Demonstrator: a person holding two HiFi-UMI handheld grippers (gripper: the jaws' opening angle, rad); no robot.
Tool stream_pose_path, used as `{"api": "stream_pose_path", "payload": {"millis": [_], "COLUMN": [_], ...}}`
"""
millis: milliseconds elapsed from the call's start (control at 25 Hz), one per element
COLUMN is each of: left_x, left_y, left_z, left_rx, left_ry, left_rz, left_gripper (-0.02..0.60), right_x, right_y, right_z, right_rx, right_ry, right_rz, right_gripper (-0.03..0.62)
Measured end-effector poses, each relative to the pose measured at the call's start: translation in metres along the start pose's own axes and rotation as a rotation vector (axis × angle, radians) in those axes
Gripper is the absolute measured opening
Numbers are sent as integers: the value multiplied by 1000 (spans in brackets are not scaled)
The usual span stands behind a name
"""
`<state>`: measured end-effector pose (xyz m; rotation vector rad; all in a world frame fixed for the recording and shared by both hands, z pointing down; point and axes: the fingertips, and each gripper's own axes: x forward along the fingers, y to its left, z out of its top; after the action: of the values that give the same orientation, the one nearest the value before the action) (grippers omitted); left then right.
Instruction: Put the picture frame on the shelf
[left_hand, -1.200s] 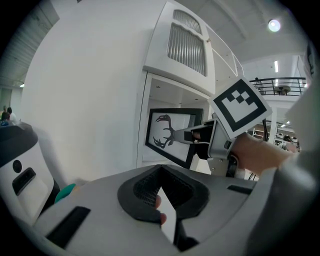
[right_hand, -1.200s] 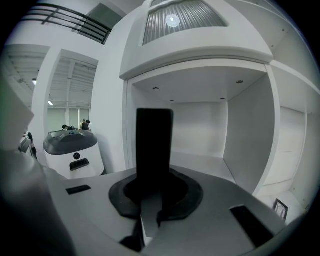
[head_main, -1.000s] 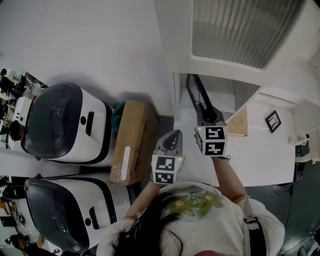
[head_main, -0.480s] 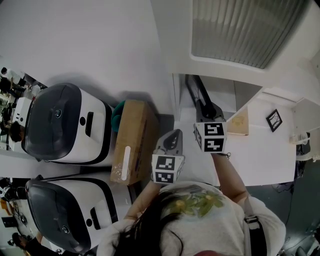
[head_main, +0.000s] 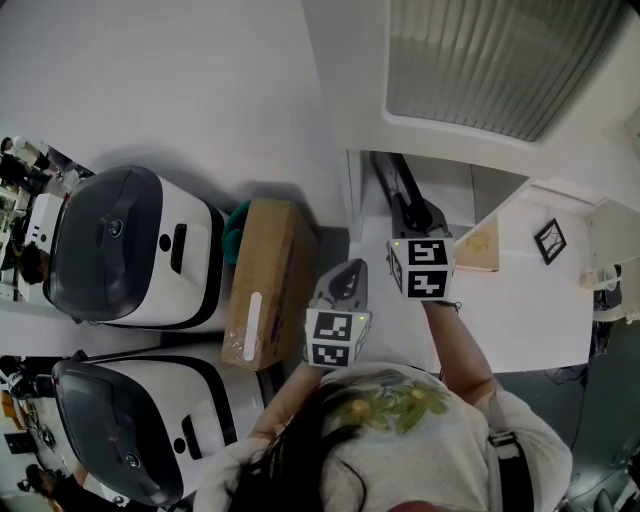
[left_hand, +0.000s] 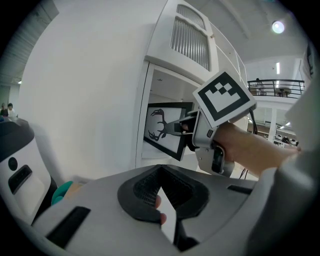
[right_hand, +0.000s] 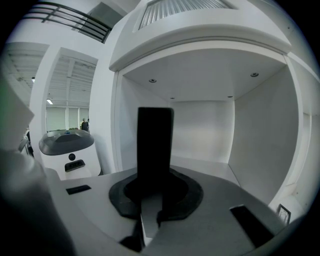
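Far left: two white machines (head_main: 130, 245), with a cardboard box (head_main: 265, 280) just beside them. Neither is involved.

Left claw (head_main: 342, 282): hangs low near the box, narrow, with nothing between its jaws. We see no part for it in this step.

Next right: the right claw (head_main: 408, 218) is clamped on the near edge of the picture frame (head_main: 392, 180). The frame is at the mouth of the shelf (head_main: 445, 190), with its far end already inside the opening. We cannot tell whether its lower edge touches the shelf floor.

Step in hand, as we judge it: carry the frame deeper and set it down. To do that well, we would:
- keep it off the left side wall, which lies close
- lower it until the bottom edge sits flat
- lean it against a wall of the bay
- loosen the grip only then

A thin frame left free-standing on edge will likely tip.

Orientation: the frame stands on edge. Its long axis runs away from the claw, straight into the bay. The face with the antler drawing looks toward our left. From the right claw's own camera it shows only as a dark upright bar.

Far right: a white surface (head_main: 520, 320) with a small dark square (head_main: 547, 241) on it, well apart from the shelf opening.
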<state>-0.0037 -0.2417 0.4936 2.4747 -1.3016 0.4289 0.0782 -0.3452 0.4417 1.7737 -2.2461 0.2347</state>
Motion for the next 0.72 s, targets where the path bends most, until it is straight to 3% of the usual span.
{"api": "stream_pose_path", "payload": {"millis": [720], "left_x": [3], "left_y": [7], "left_z": [-2], "left_rx": [-12], "left_ry": [8], "left_rz": [4], "left_gripper": [20], "right_x": [21], "right_y": [-4], "right_z": [4], "right_rx": [13], "right_ry": [3], "right_rz": [-15], "right_gripper": [38]}}
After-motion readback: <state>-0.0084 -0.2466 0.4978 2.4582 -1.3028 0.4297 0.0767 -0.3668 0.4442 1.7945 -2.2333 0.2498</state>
